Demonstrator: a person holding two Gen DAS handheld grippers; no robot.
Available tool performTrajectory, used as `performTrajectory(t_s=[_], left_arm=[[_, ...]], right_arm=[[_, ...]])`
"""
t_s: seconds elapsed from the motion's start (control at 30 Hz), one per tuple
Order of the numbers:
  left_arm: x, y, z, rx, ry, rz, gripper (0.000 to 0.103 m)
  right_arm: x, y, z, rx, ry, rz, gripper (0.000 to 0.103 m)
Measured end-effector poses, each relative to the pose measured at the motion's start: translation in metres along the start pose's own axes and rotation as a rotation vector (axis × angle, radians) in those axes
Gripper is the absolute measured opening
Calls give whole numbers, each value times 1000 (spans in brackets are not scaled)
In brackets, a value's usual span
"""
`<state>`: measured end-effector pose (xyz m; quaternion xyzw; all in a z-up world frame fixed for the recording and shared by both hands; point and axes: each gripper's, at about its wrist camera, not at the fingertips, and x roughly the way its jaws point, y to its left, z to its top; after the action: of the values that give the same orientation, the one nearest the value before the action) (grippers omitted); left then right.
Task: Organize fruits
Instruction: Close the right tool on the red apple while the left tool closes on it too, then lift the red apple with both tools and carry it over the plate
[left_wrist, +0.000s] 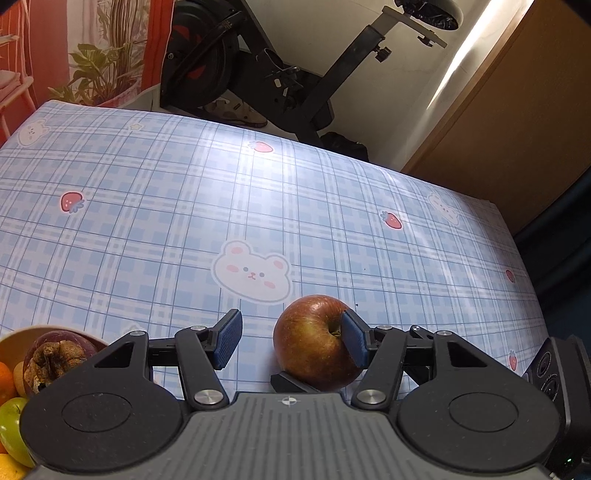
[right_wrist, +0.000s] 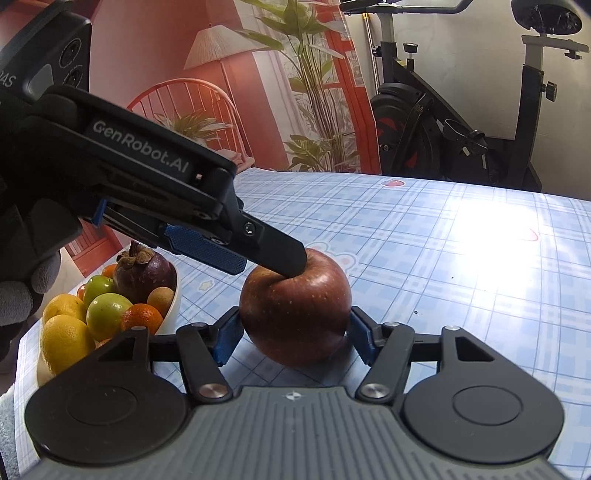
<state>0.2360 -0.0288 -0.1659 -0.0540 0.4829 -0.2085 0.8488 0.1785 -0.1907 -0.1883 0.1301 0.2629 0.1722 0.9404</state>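
A red apple (right_wrist: 295, 314) sits on the blue checked tablecloth (right_wrist: 461, 258). My right gripper (right_wrist: 293, 338) has a finger on each side of it, both pads touching its sides. My left gripper (left_wrist: 291, 338) is open; it reaches in from the left in the right wrist view (right_wrist: 273, 264), and its right finger rests in the stem dip on top of the apple (left_wrist: 314, 343). A cream bowl (right_wrist: 173, 306) at the left holds a mangosteen (right_wrist: 144, 275), lemons, green fruits and oranges; its rim also shows in the left wrist view (left_wrist: 22, 332).
An exercise bike (right_wrist: 461, 122) stands beyond the table's far edge. A red printed backdrop (right_wrist: 184, 74) with plants hangs behind the table. A wooden door (left_wrist: 517, 122) stands at the right. The tablecloth (left_wrist: 258, 203) stretches far ahead of the apple.
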Motion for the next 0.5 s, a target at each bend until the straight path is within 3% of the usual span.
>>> performTrajectory(t_s=[0.1,0.27,0.5], left_arm=[[2,-2,1,0,0,-13,59],[3,-5,-1,-2,-5,-54,39],[-11,-11,-6,32,-13,-53,39]], right_arm=[[-1,-1,0,7,-3,3,64],[-1,0,-1,2,-5,-1,63],[-11,6,0,2,-19,5,63]])
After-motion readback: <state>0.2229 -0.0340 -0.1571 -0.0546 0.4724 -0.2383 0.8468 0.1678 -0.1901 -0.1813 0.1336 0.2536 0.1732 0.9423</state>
